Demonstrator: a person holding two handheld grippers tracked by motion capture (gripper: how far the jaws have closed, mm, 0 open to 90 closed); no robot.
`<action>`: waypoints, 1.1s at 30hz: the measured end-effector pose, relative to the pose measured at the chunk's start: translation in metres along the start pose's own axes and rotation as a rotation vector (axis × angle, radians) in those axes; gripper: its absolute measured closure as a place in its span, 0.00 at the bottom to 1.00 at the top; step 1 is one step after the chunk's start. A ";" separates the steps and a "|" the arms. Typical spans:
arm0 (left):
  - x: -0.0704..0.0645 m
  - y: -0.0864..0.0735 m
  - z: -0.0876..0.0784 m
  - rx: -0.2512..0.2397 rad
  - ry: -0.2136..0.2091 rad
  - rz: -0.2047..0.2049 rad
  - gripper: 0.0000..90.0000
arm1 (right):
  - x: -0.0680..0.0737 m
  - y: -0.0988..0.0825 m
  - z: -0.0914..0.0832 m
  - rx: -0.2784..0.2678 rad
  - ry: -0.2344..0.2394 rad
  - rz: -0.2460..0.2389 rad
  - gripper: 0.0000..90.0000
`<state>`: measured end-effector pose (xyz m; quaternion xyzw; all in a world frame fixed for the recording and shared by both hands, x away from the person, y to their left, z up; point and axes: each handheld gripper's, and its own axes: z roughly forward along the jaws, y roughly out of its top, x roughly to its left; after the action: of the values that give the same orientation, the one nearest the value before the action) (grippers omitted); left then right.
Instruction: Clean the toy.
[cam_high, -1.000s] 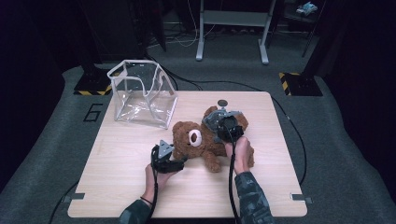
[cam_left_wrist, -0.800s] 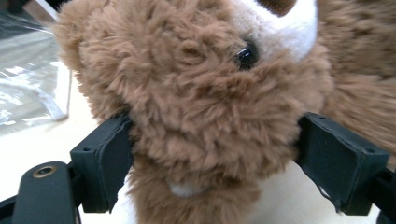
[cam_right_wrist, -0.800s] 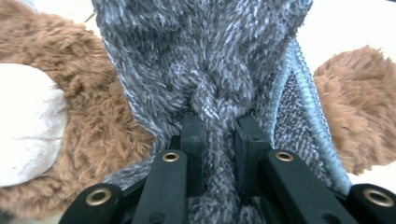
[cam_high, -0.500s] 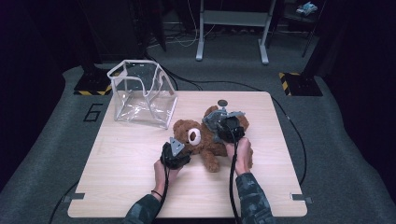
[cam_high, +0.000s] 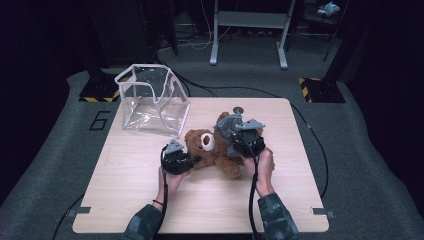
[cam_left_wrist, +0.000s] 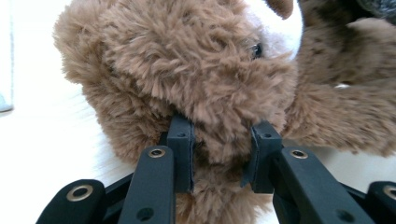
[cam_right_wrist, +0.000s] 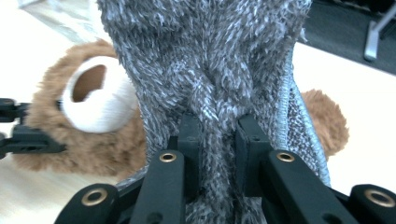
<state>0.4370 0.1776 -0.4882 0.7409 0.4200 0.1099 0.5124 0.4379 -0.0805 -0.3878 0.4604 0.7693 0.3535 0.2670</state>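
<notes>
2 claws on 1 teddy bear (cam_high: 212, 150), lying mid-table (cam_high: 125, 200).

The left claw (cam_left_wrist: 217, 156) has just been closing and now pinches the bear's brown head fur; the right claw (cam_right_wrist: 218, 140) is clamped on its grey garment (cam_right_wrist: 210, 70) beside a clear bag (cam_high: 150, 102).

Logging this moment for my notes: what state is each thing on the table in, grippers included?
Teddy bear: lying on the table, gripped at both ends.
Grey fuzzy garment: on the bear, pinched and pulled up.
Left gripper: jaws have just been closing, now pressing into the bear's head fur.
Right gripper: shut on the grey garment.
Clear plastic bag: standing open, empty.
</notes>
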 end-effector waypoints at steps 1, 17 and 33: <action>0.002 0.002 -0.002 0.008 -0.004 0.005 0.76 | 0.003 0.003 -0.001 -0.003 0.001 -0.008 0.84; 0.012 -0.007 0.005 0.012 0.068 0.017 0.76 | -0.056 -0.026 0.046 0.163 -0.101 0.121 0.85; 0.018 -0.008 0.005 0.023 0.037 0.005 0.74 | -0.091 -0.041 0.034 0.124 -0.066 0.231 0.84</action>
<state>0.4474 0.1886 -0.5017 0.7455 0.4288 0.1203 0.4958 0.4809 -0.1650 -0.4333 0.5730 0.7223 0.3182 0.2208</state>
